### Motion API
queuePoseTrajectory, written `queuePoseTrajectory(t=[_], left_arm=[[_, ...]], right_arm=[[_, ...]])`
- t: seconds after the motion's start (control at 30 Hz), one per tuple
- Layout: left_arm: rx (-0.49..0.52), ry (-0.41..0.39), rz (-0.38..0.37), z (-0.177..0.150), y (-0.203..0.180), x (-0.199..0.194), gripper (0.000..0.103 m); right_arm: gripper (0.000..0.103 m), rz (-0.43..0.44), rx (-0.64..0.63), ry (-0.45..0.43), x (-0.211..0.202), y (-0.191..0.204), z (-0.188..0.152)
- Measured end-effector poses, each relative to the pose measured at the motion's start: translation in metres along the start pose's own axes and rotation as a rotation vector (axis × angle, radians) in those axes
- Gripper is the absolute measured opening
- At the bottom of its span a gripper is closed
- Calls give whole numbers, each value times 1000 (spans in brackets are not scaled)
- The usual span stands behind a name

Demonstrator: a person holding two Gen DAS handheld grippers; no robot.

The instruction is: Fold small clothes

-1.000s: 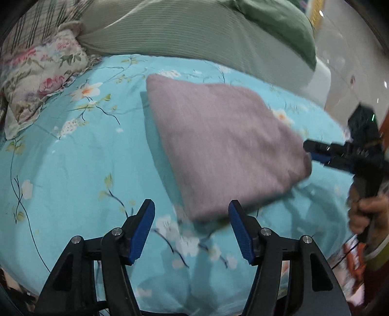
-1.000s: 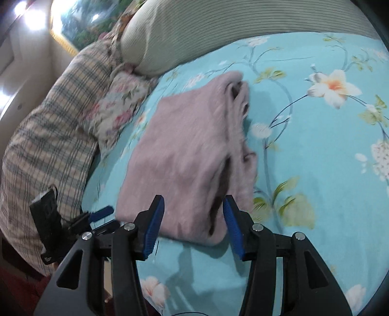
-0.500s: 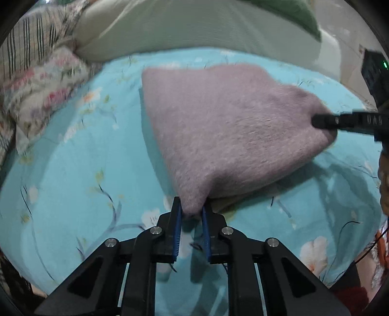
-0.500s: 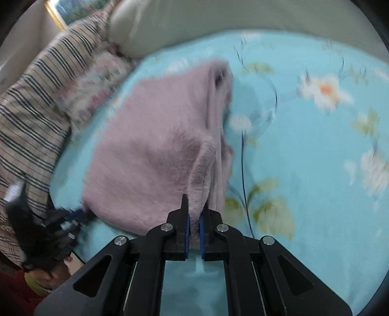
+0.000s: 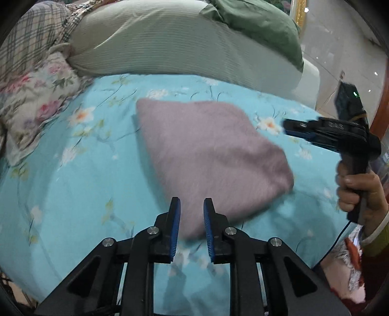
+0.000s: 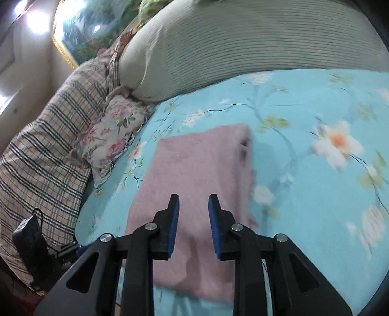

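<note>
A folded mauve fuzzy garment [image 5: 209, 155] lies flat on the light blue floral bedspread [image 5: 73, 184]. My left gripper [image 5: 191, 214] is open and empty, its blue pads just above the garment's near corner. My right gripper [image 6: 193, 211] is open and empty, above the near part of the garment [image 6: 194, 175]. In the left wrist view the right gripper [image 5: 291, 127] hangs off the garment's right side, held by a hand [image 5: 359, 192]. The garment's layered edges [image 6: 246, 155] show on its right side in the right wrist view.
A large striped grey-green pillow [image 5: 175, 46] and a green blanket [image 5: 257, 21] lie at the head of the bed. A floral cushion [image 6: 114, 136] and a plaid quilt [image 6: 48, 145] lie on the left. A black box with a cable [image 6: 29, 238] sits by the bed edge.
Both grippers were shut on corners of the garment half a second ago. Now both are open and pulled back, and the garment lies flat on the bed.
</note>
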State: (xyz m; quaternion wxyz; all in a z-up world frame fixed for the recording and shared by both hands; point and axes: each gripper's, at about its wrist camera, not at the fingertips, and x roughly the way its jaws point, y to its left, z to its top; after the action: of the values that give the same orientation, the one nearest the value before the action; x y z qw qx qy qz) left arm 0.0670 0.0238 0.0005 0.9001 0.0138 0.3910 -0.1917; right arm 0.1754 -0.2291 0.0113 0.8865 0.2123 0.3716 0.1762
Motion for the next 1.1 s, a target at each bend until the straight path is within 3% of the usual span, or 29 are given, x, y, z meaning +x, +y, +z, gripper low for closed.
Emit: queuePoseTrajectory(t=[0.13, 0.2, 0.23, 0.27, 0.37, 0.57, 0.7, 0.8, 0.93, 1.1], left_arm=[[-9, 31, -16, 14, -7, 33, 19], [-33, 67, -26, 14, -6, 51, 19], [-42, 83, -28, 12, -6, 59, 19], [-45, 96, -26, 10, -4, 65, 19], [-50, 141, -7, -2, -5, 85, 18], [-66, 124, 16, -4, -8, 88, 18], [-77, 128, 15, -4, -7, 85, 18], [-77, 127, 20, -4, -7, 84, 18], [-80, 127, 31, -3, -8, 82, 19], [-54, 136, 60, -7, -15, 75, 19]], right_arm=[[23, -116, 42, 58, 47, -19, 11], [13, -144, 64, 88, 66, -33, 14], [2, -156, 70, 91, 71, -40, 15], [0, -164, 70, 82, 73, -46, 17], [0, -151, 111, 74, 75, -61, 23], [3, -162, 74, 58, 62, -45, 21], [6, -83, 22, 13, 20, -15, 1], [6, -86, -33, 31, -3, 3, -35], [5, -214, -29, 120, 1, -15, -85], [0, -184, 18, 101, 1, -36, -94]])
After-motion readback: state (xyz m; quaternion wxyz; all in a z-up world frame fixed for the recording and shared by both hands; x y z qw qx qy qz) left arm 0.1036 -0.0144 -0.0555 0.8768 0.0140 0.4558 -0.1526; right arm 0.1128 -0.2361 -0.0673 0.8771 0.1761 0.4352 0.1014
